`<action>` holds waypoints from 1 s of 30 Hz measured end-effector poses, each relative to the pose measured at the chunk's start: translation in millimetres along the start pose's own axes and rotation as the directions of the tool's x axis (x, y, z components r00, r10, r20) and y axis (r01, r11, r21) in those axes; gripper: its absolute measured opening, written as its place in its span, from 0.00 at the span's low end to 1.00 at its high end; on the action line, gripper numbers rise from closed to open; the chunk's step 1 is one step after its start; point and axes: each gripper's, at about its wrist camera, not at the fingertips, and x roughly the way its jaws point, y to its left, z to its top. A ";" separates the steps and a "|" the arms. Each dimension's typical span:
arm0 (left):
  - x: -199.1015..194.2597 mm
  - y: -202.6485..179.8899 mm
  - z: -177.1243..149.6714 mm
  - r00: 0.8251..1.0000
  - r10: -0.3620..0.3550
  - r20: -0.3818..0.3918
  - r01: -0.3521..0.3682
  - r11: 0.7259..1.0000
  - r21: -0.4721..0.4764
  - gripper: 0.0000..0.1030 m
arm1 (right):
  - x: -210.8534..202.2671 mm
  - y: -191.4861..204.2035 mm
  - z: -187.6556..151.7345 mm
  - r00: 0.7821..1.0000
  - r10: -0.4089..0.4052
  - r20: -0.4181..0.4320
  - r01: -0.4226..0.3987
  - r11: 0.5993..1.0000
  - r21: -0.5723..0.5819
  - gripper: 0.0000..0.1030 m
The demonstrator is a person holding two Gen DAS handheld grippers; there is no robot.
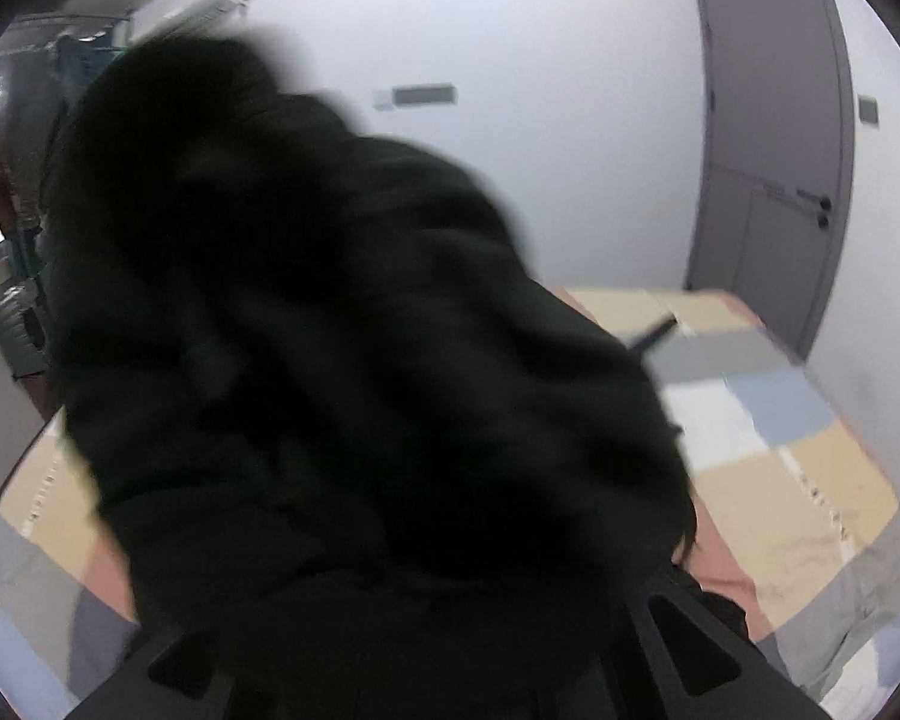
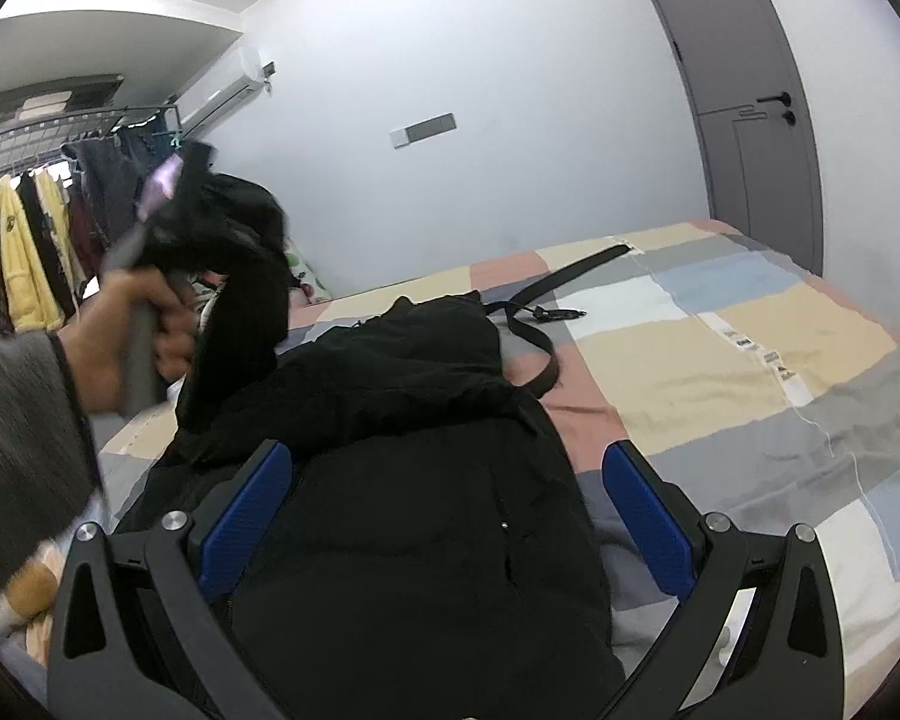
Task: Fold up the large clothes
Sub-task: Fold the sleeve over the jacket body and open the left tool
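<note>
A large black coat (image 2: 414,480) lies on the patchwork bed (image 2: 720,360). In the right wrist view my left gripper (image 2: 168,192), held in a hand at the left, lifts one part of the coat (image 2: 240,276) high above the bed. In the left wrist view that black cloth (image 1: 342,360) hangs blurred in front of the camera and hides the fingertips. My right gripper (image 2: 450,516) is open, its blue pads (image 2: 246,516) either side of the coat's body, just above it.
A black belt (image 2: 546,294) lies on the bed beyond the coat. A rack of hanging clothes (image 2: 36,234) stands at the left. A grey door (image 2: 744,96) is at the back right. A white wall runs behind the bed.
</note>
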 end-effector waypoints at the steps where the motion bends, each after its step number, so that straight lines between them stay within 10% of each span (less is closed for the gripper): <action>1: 8.5 -6.5 -4.9 1.000 -0.008 -0.007 0.008 1.000 -0.006 0.04 | -1.4 -1.4 0.2 1.000 -0.016 0.009 0.016 1.000 -0.005 1.00; 19: 126.1 -40.5 -55.7 0.991 -0.061 -0.115 0.053 0.995 -0.079 0.04 | 19.0 -22.6 -6.8 1.000 -0.006 -0.022 0.007 0.999 0.054 1.00; 30: 93.6 -15.1 -49.3 0.988 -0.075 -0.133 0.062 0.993 -0.100 0.17 | 19.9 -17.0 -7.7 1.000 -0.016 -0.006 0.016 1.000 0.025 1.00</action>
